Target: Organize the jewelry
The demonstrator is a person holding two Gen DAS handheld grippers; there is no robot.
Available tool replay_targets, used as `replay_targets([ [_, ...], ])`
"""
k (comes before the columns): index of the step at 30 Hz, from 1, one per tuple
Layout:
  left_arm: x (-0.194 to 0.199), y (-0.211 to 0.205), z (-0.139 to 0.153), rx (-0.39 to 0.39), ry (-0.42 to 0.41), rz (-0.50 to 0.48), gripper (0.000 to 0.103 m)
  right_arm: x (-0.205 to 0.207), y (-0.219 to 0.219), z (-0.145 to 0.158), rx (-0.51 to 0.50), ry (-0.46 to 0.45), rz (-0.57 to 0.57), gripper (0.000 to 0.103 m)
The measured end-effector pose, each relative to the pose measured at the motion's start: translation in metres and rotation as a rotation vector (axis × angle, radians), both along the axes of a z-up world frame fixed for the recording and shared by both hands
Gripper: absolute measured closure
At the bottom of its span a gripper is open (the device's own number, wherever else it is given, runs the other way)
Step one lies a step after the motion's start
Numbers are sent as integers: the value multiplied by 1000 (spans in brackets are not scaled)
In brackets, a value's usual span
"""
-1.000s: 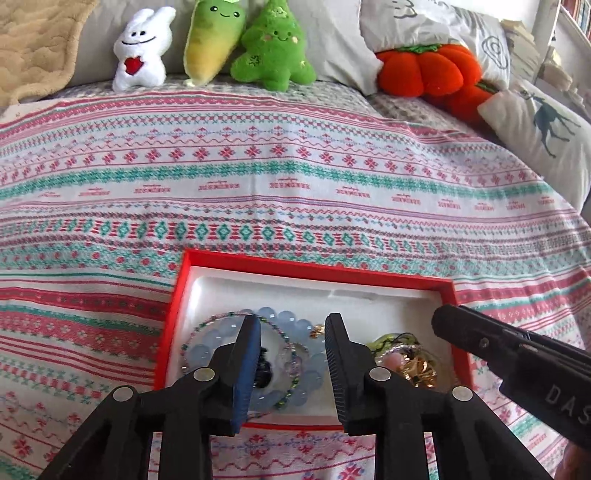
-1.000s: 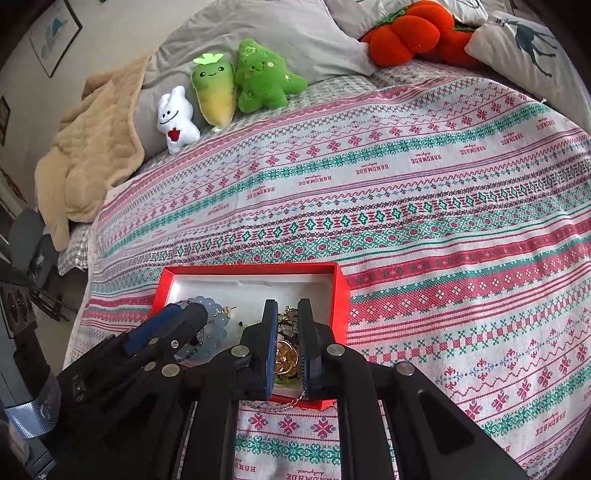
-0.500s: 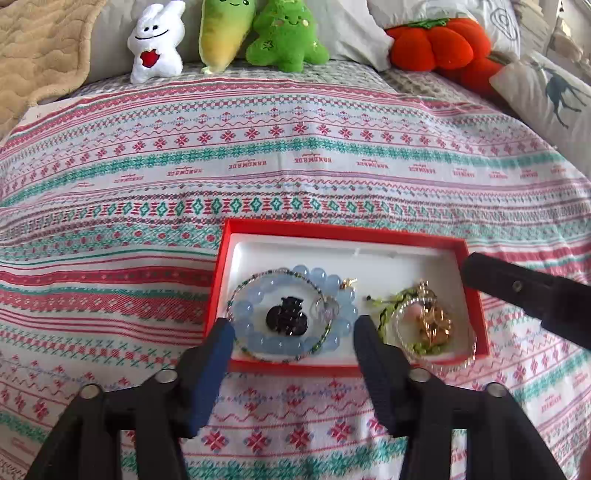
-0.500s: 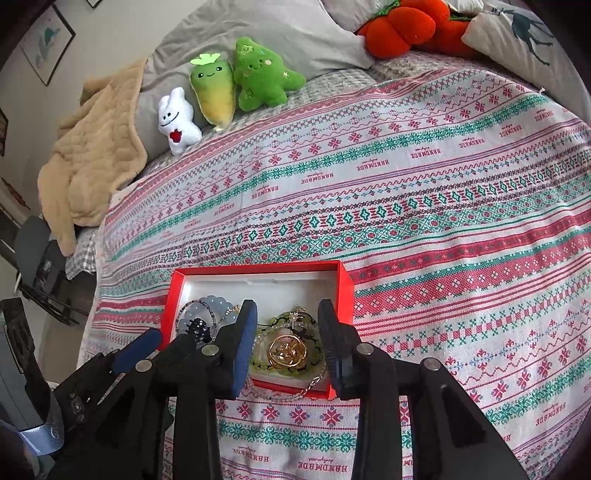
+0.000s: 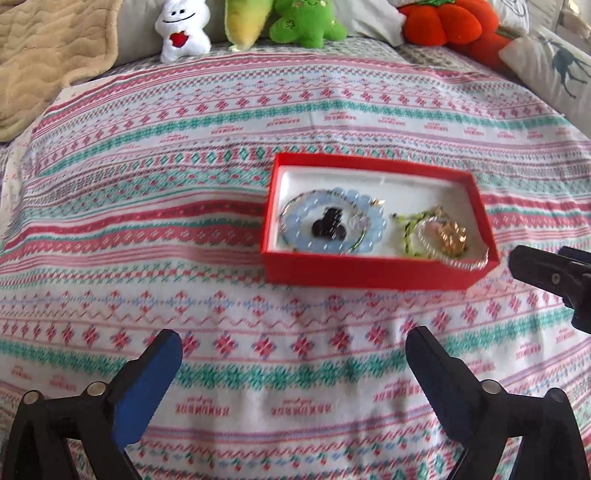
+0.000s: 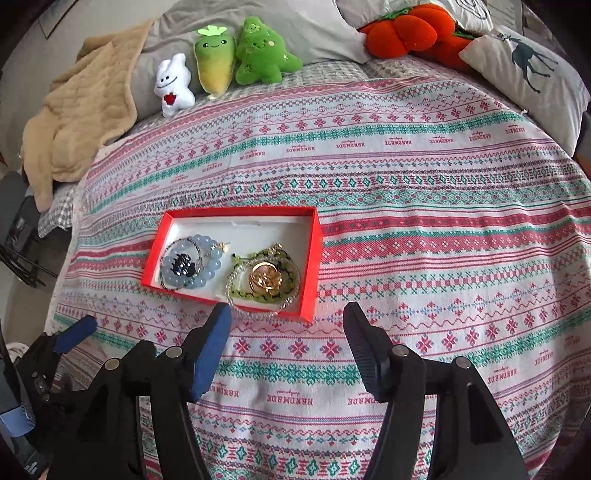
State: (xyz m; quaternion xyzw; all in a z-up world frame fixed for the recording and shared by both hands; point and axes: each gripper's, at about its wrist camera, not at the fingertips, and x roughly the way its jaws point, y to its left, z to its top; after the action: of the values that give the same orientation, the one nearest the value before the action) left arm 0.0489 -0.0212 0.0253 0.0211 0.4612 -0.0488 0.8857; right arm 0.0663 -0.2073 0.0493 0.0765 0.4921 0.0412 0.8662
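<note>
The left tool [image 5: 293, 345] hangs above the patterned bedspread [image 5: 147, 229] with its two fingers spread wide and nothing between them. Ahead of it and a little to its right lies the red box [image 5: 369, 267], flat on the bed, apart from both tools. In the left part of the box rests a pale blue bead bracelet [image 6: 216, 264] with a thin beaded strand laid over it and a small black piece [image 6: 183, 265] inside its ring. In the right part, just beside it, lies a green bead bracelet [image 6: 236, 291] around a gold ornament [image 6: 265, 277], and a clear bead strand [image 6: 258, 314] hangs over the near wall of the box. The right tool [image 6: 287, 321] is also spread wide and holds nothing; the box is just ahead of it, slightly to its left, and its left finger [image 6: 212, 341] is near the box's front wall. Far ahead of both tools, at the head of the bed, a white plush [image 6: 173, 85], a yellow-green plush [image 6: 215, 61], a green plush [image 6: 264, 53] and an orange pumpkin cushion [image 6: 406, 29] are lined up.
</note>
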Motion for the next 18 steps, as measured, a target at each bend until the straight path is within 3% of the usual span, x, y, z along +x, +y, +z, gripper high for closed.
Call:
replay_targets([
  [2,-8,5,-3,6,4,10,1,-10,2,-1,-49,-2,-11,18],
  [7,-21,14,-14,-2,57,21,1,-33,6,-2,-85,18,1,1],
  [18,-37,4,-22,-6,76,30,1,-61,15,-15,-199,35,44,0],
])
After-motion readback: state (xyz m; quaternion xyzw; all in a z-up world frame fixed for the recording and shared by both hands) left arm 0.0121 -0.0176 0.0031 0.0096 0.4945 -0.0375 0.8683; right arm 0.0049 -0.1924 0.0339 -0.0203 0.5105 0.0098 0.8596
